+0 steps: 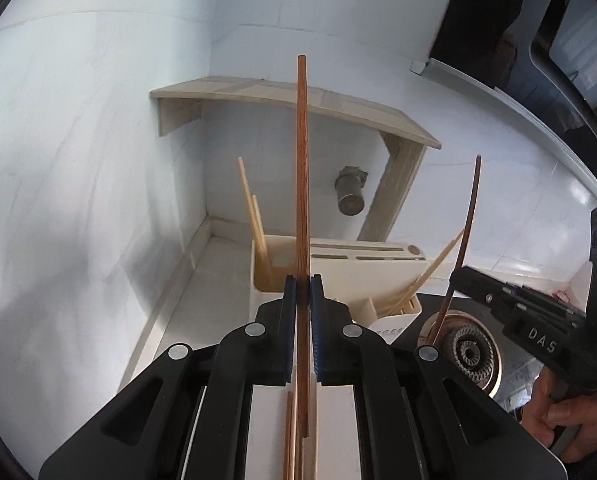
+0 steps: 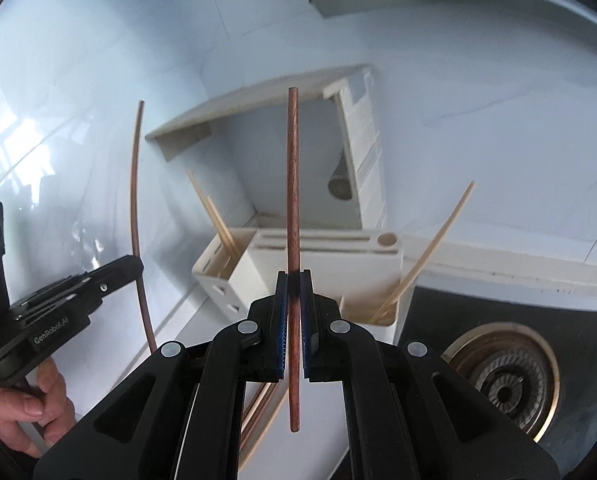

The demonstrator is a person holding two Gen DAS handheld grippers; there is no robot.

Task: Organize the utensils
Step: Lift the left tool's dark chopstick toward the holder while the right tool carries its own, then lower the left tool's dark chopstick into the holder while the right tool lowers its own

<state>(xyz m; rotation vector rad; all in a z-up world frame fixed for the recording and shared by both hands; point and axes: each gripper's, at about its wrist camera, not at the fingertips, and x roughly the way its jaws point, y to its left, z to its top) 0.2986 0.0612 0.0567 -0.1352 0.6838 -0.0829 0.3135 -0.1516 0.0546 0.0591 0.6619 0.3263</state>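
My left gripper (image 1: 303, 280) is shut on a dark brown chopstick (image 1: 302, 152) that stands upright between its blue pads. My right gripper (image 2: 294, 276) is shut on a second dark reddish chopstick (image 2: 293, 184), also upright. Each gripper shows in the other's view, the right gripper (image 1: 458, 278) with its chopstick (image 1: 471, 216) and the left gripper (image 2: 135, 266) with its chopstick (image 2: 135, 200). Behind both stands a cream utensil holder (image 1: 350, 276) (image 2: 322, 264). Pale bamboo chopsticks lean in its left compartment (image 1: 254, 220) (image 2: 218, 216) and its right one (image 1: 434, 268) (image 2: 430, 252).
Loose chopsticks (image 1: 290, 436) (image 2: 258, 404) lie on the white counter under the grippers. A gas burner (image 1: 468, 352) (image 2: 502, 384) sits to the right on a black hob. A wooden shelf (image 1: 298, 96) hangs over the corner, with white tiled walls around. A person's hand (image 1: 558, 416) (image 2: 22, 400) grips each handle.
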